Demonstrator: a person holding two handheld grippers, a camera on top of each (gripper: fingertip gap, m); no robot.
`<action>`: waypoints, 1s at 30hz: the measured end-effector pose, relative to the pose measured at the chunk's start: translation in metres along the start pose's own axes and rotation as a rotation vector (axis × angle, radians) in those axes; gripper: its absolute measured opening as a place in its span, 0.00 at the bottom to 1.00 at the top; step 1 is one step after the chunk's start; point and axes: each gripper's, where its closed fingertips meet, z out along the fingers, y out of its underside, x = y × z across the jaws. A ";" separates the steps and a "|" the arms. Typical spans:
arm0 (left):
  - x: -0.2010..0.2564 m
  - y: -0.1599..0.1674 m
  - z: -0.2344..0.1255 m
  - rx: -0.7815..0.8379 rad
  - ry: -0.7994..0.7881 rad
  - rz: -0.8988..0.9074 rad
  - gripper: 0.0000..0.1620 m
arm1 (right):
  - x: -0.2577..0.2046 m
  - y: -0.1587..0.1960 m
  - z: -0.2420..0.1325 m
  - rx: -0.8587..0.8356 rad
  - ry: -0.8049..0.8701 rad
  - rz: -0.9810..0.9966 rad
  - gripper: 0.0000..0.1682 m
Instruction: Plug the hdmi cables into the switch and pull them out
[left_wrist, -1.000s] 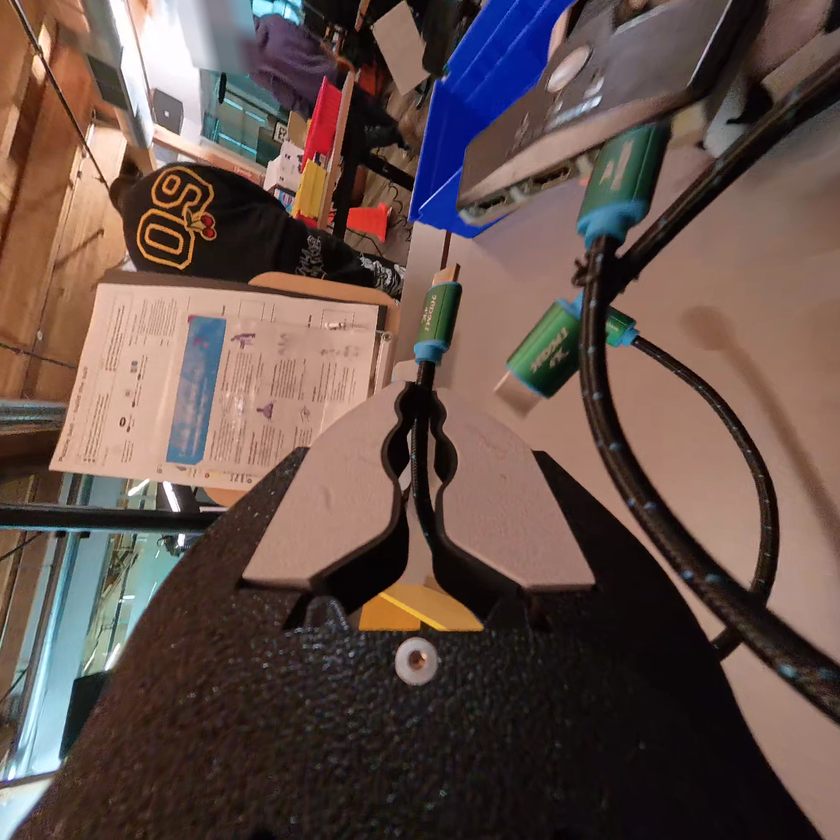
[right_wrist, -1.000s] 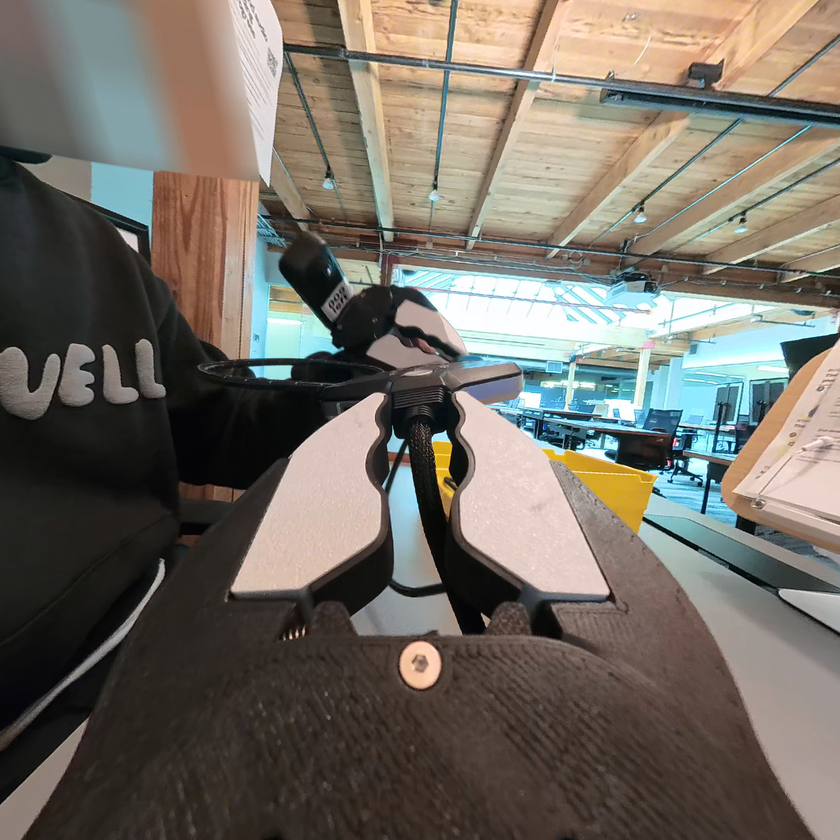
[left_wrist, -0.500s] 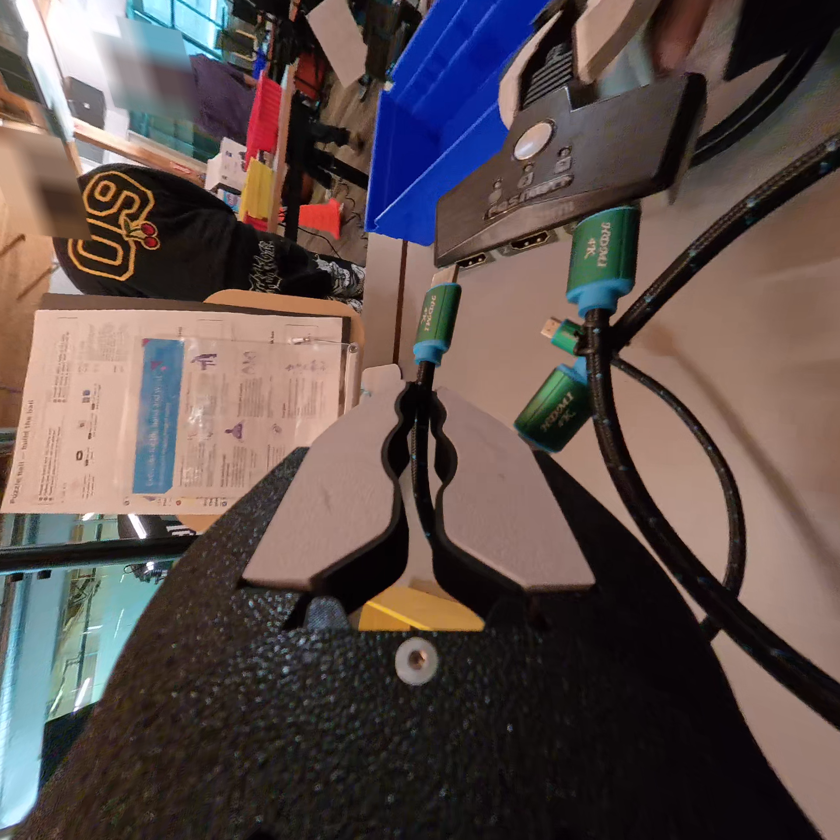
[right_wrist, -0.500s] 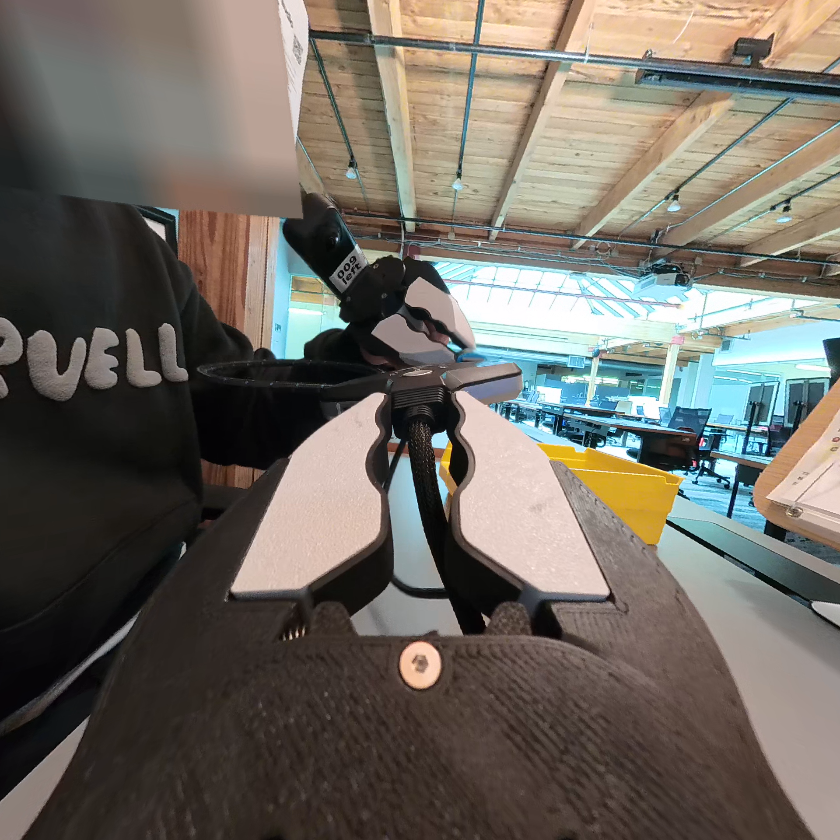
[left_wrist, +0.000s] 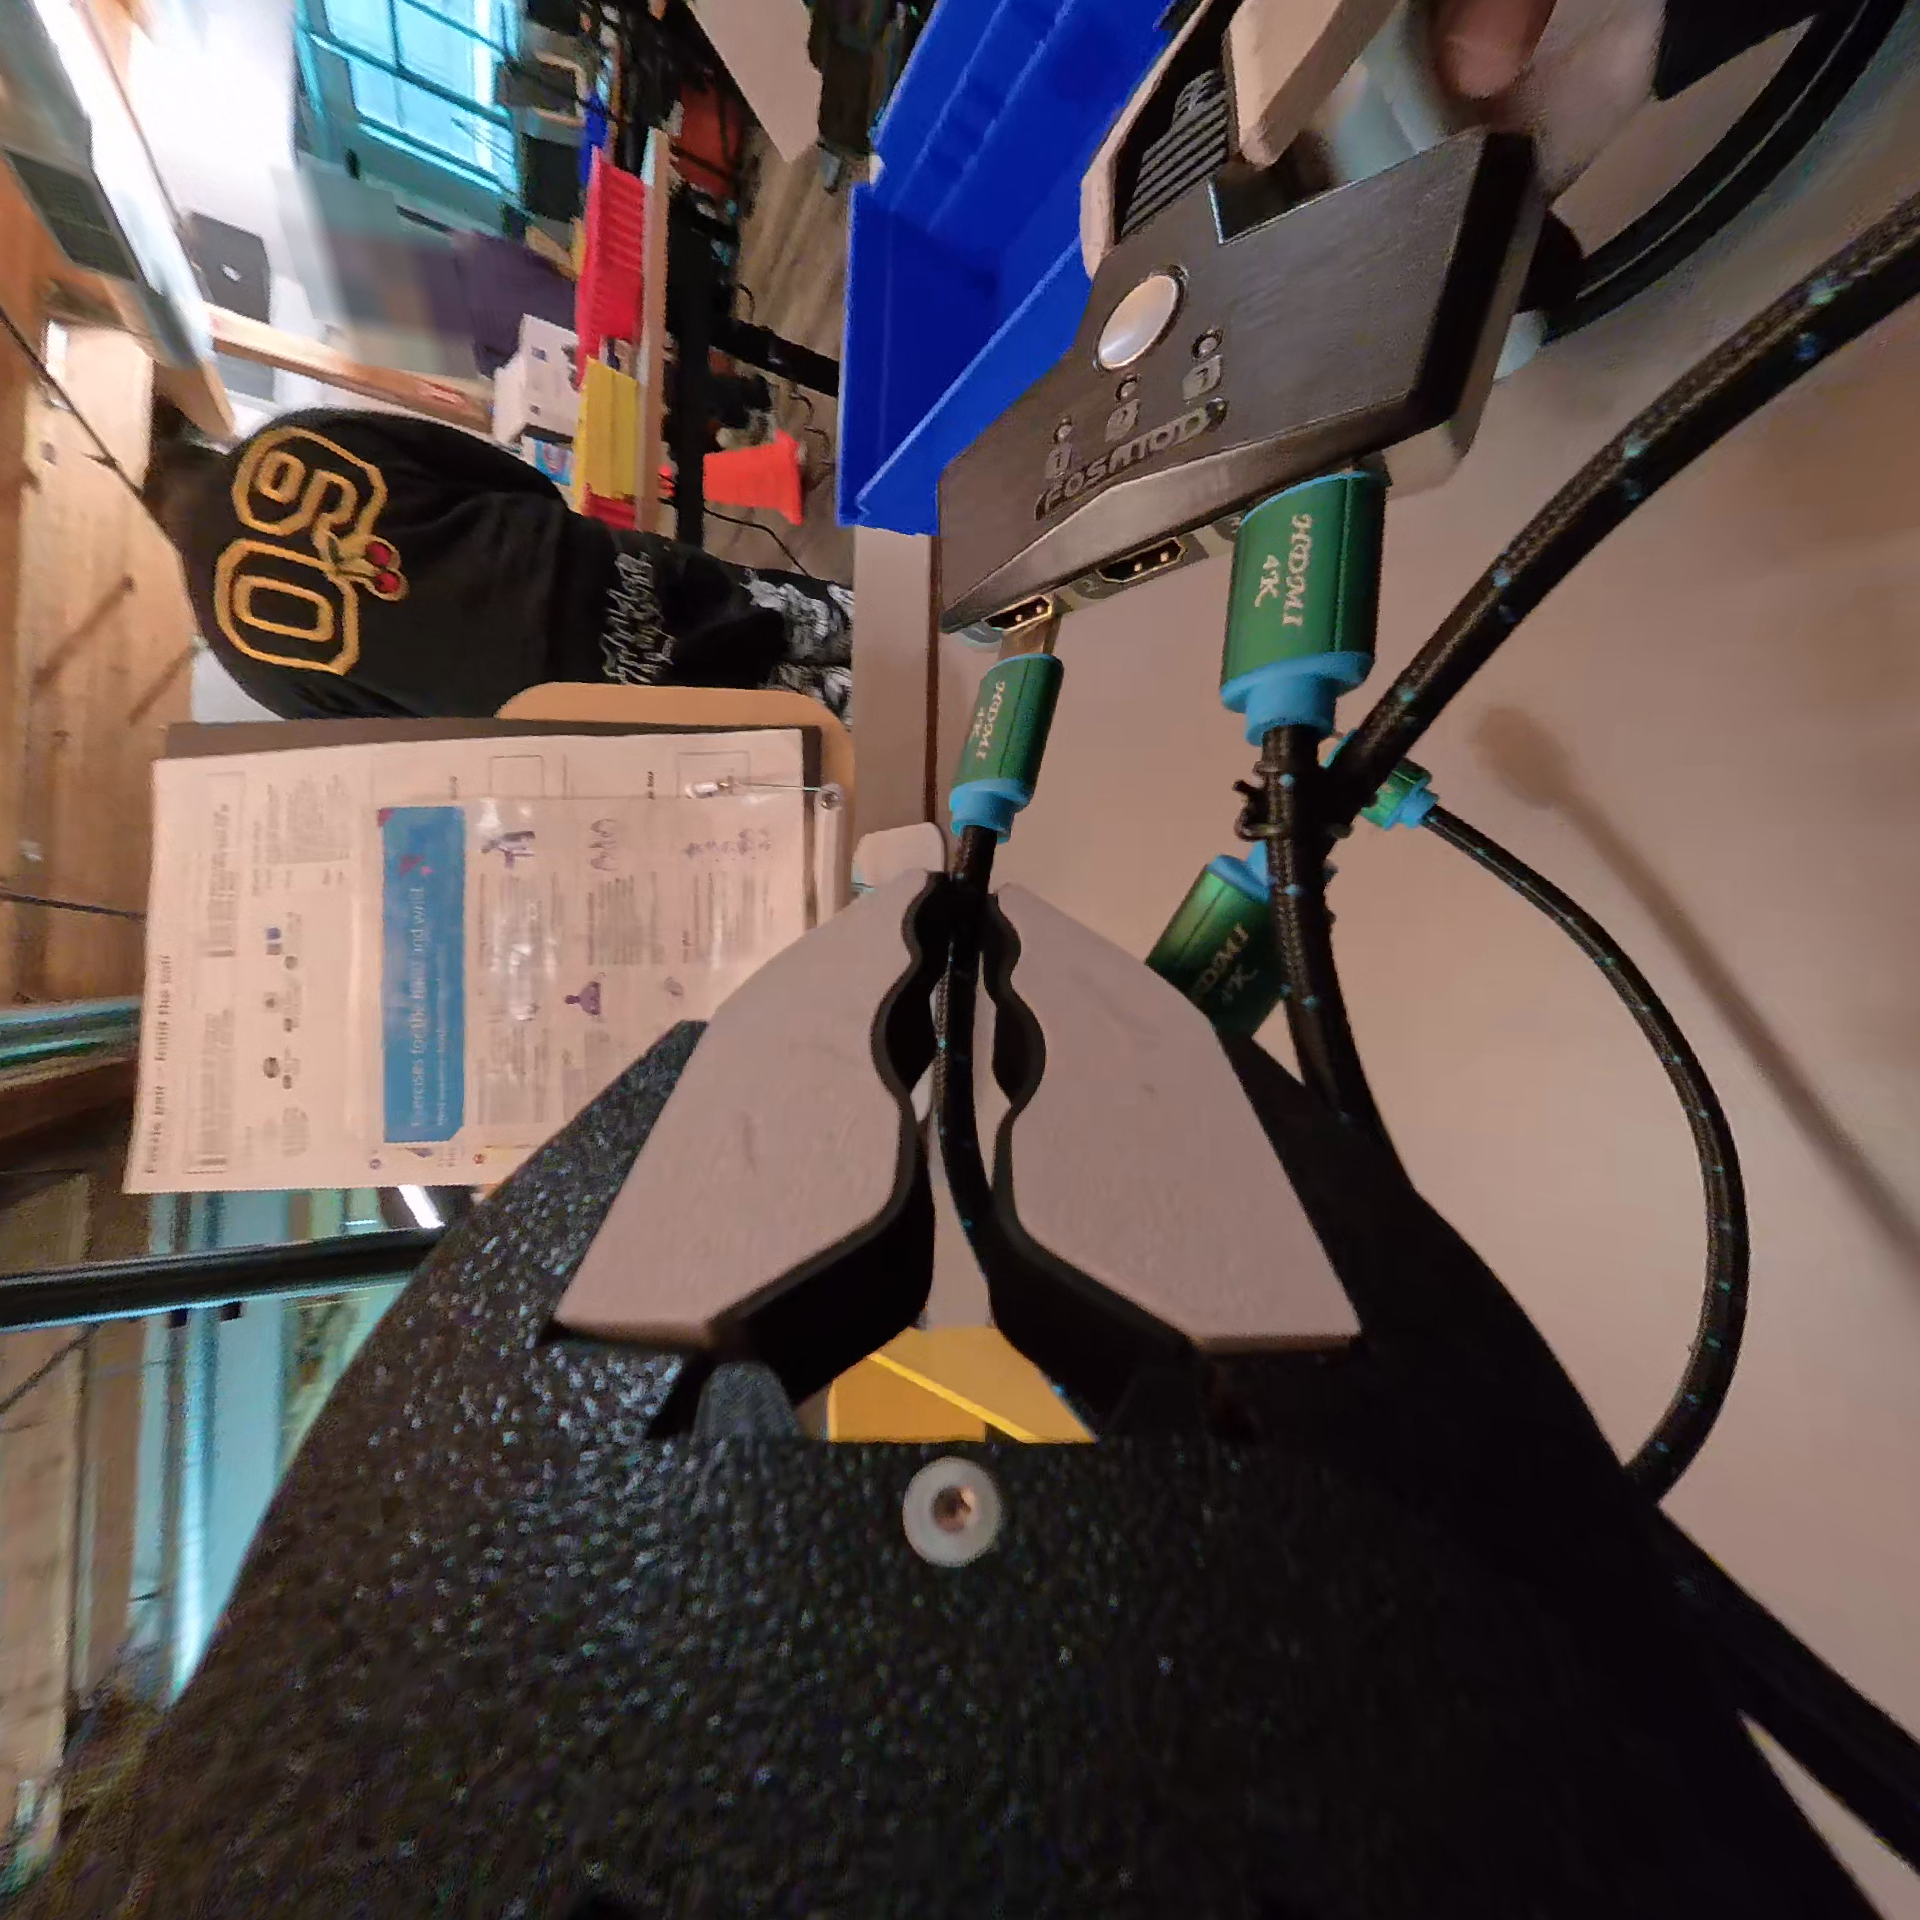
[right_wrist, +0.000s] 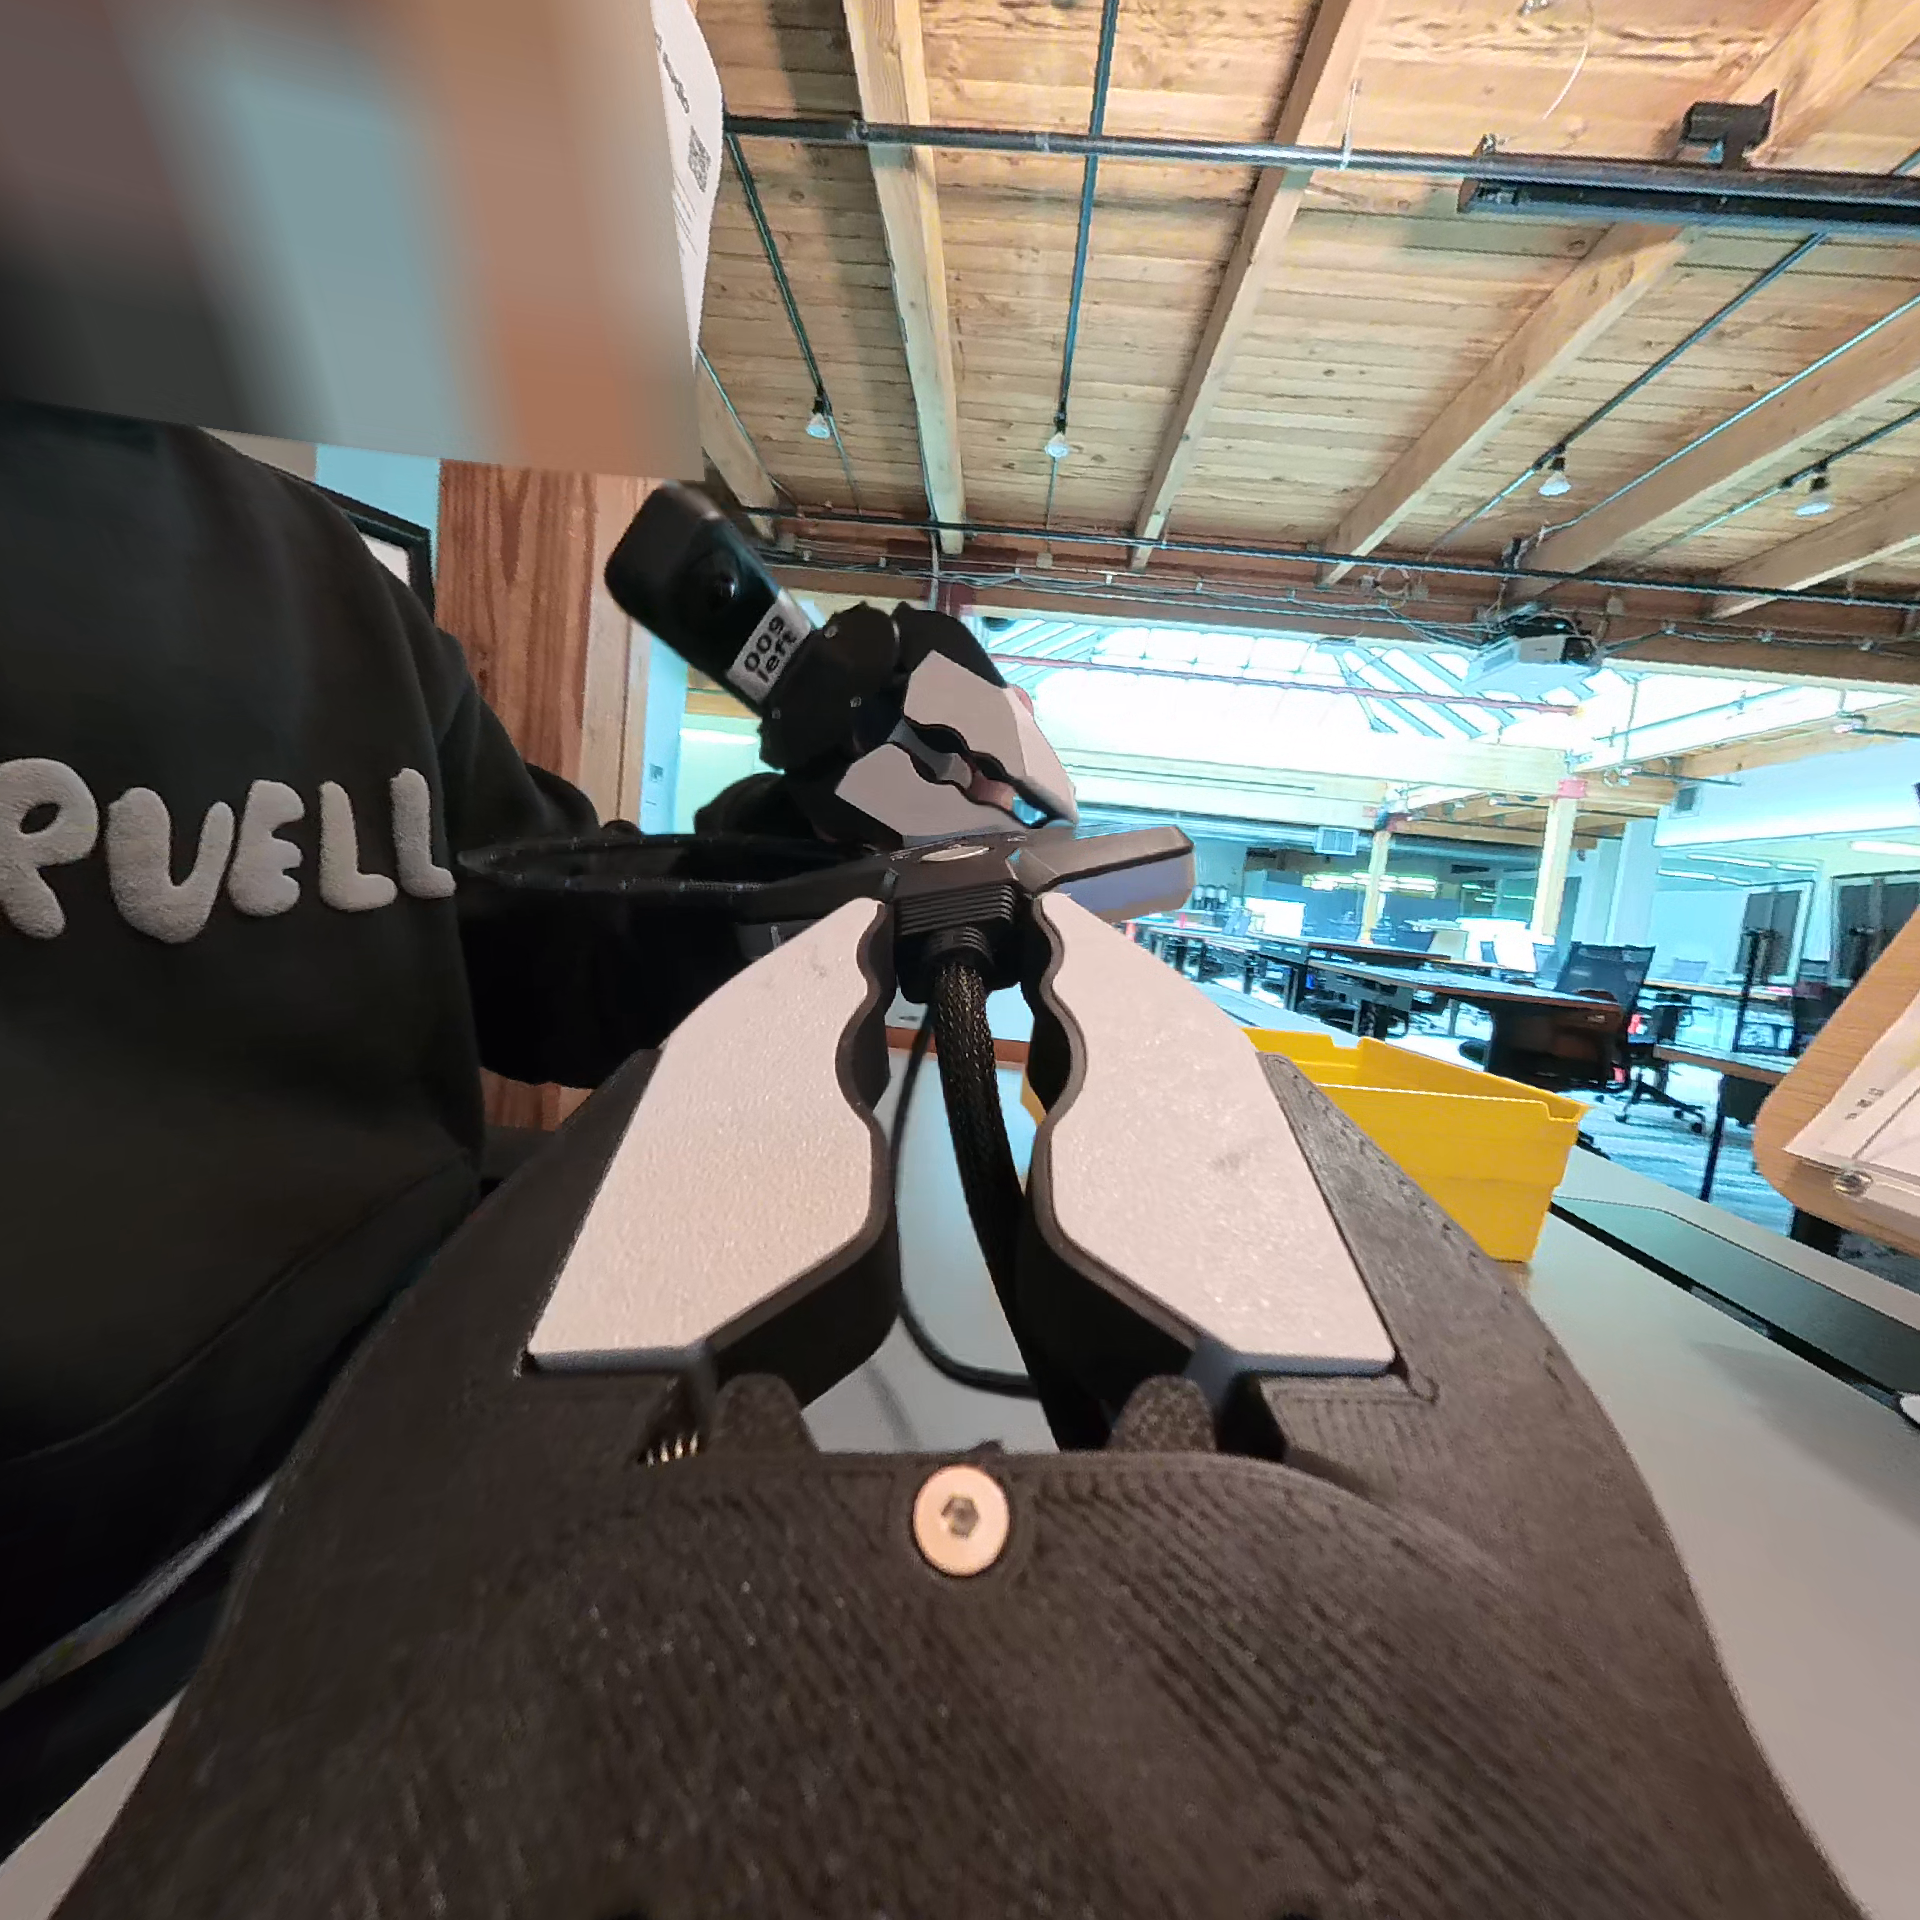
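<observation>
In the left wrist view my left gripper (left_wrist: 961, 906) is shut on a black braided HDMI cable just behind its green plug (left_wrist: 1003, 727). The plug's metal tip sits at the mouth of the leftmost port of the black switch (left_wrist: 1247, 384). A second green plug (left_wrist: 1299, 603) is seated in the right port; the middle port is empty. A third green plug (left_wrist: 1216, 961) lies loose on the table. In the right wrist view my right gripper (right_wrist: 956, 925) is shut on the ribbed neck where the thick cable leaves the switch (right_wrist: 1091, 857), held edge-on above the table. The left gripper (right_wrist: 956, 748) shows behind it.
A blue bin (left_wrist: 935, 260) stands behind the switch and a clipboard with printed sheets (left_wrist: 468, 956) to the left. A yellow bin (right_wrist: 1403, 1122) sits on the grey table. A person in a black hoodie (right_wrist: 208, 831) is close at left. Loose braided cable (left_wrist: 1704, 1195) loops at right.
The left gripper has carried its green plug up to the switch's leftmost port. The switch has come closer and turned more face-on. The right grip is unchanged.
</observation>
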 end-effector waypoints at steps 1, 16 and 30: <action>-0.001 -0.001 -0.001 0.003 -0.020 0.021 0.04 | -0.001 0.000 0.000 0.001 -0.005 0.006 0.14; -0.001 -0.003 -0.005 0.003 -0.057 0.060 0.04 | 0.001 0.002 0.001 -0.011 -0.002 0.016 0.14; 0.002 -0.001 -0.005 -0.033 -0.055 0.109 0.04 | -0.001 0.004 0.001 -0.015 -0.022 0.035 0.14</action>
